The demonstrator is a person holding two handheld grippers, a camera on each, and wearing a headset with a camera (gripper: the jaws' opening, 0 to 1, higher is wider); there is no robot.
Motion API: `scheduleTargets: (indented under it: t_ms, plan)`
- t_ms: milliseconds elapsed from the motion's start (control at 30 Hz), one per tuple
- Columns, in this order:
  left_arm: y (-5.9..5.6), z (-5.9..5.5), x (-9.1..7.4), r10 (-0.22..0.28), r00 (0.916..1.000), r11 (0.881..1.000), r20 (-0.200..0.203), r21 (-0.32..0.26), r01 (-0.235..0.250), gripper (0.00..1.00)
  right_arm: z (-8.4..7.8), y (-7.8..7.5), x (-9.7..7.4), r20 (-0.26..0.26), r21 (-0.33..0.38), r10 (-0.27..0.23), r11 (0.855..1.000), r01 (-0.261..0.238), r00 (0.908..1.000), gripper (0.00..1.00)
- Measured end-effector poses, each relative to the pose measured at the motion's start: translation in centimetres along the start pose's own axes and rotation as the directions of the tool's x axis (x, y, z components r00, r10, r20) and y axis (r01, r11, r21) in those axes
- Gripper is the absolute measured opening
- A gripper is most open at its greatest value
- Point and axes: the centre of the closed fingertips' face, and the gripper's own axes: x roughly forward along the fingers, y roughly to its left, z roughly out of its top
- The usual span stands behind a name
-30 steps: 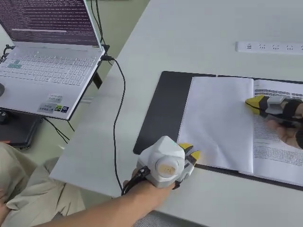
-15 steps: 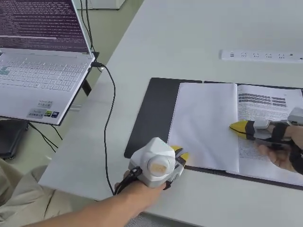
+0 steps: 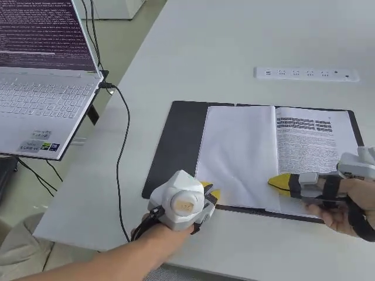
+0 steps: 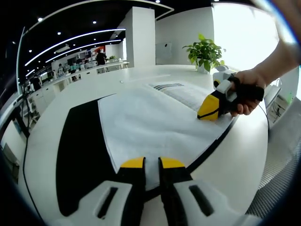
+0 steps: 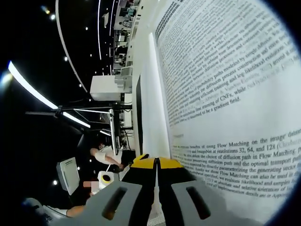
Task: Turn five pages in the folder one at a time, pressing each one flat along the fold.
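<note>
An open silver laptop [image 3: 35, 88] sits off the white desk's [image 3: 234, 35] left edge, its black cable [image 3: 120, 164] trailing across the desk's left side. The left gripper [image 3: 210, 192] rests at the near edge of the open black folder [image 3: 176, 146], on the near left corner of the blank white page [image 3: 240, 152], its jaws drawn almost together with a thin slit between them. The right gripper [image 3: 274, 182], its jaws closed together, presses its yellow tip on the fold beside the printed page [image 3: 310, 140], near the folder's near edge. A white power strip [image 3: 306, 74] lies beyond the folder.
</note>
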Motion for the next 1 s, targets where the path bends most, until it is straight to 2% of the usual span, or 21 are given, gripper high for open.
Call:
scheduleTargets:
  t_ms: [233, 467, 567, 633, 700, 767, 833, 900, 933, 1000]
  plan:
    - [0.0, 0.0, 0.1, -0.001, 1.0000, 1.000, 0.001, 0.003, 0.001, 0.09, -2.8, 0.2, -0.7, -0.025, 0.010, 0.011, 1.000, -0.011, 0.9996, 0.00]
    - [-0.1, -0.1, 0.1, 0.000, 1.0000, 1.000, 0.001, 0.004, 0.000, 0.09, -4.8, 0.0, -1.6, -0.045, 0.022, 0.016, 1.000, -0.015, 0.9989, 0.00]
    - [-0.1, -0.1, 0.2, 0.001, 1.0000, 1.000, -0.001, 0.006, -0.001, 0.09, -6.3, 0.4, -2.0, -0.066, 0.015, 0.011, 1.000, -0.010, 0.9978, 0.00]
    - [-0.1, -0.1, 0.2, 0.000, 1.0000, 1.000, -0.001, 0.004, 0.000, 0.09, -6.8, 0.2, -2.2, -0.079, 0.007, 0.002, 1.000, -0.001, 0.9968, 0.00]
    - [0.0, -0.1, 0.2, 0.001, 1.0000, 1.000, -0.002, 0.005, -0.001, 0.09, -7.2, 0.6, -2.5, -0.080, 0.004, 0.010, 1.000, -0.010, 0.9967, 0.00]
    - [-0.1, -0.1, 0.1, 0.001, 1.0000, 1.000, -0.003, 0.006, -0.001, 0.09, -7.9, 1.7, -2.8, -0.069, -0.014, 0.015, 1.000, -0.016, 0.9975, 0.00]
    - [-0.1, 0.0, 0.1, 0.001, 0.9999, 1.000, -0.010, 0.004, -0.001, 0.09, -7.5, 2.4, -3.3, -0.036, -0.057, 0.014, 0.998, -0.016, 0.9992, 0.00]
    - [-0.1, 0.0, 0.1, 0.002, 0.9998, 1.000, -0.019, 0.003, -0.001, 0.09, -7.4, 3.2, -3.7, -0.008, -0.066, 0.030, 0.997, -0.031, 0.9995, 0.00]
    - [-0.1, 0.0, 0.0, 0.002, 0.9998, 1.000, -0.020, 0.002, -0.002, 0.09, -6.5, 3.2, -4.1, 0.029, -0.076, 0.032, 0.997, -0.030, 0.9991, 0.00]
    - [-0.1, 0.0, 0.0, 0.003, 0.9997, 1.000, -0.025, -0.010, -0.003, 0.09, -5.6, 3.5, -4.9, 0.076, -0.084, 0.041, 0.996, -0.035, 0.9963, 0.00]
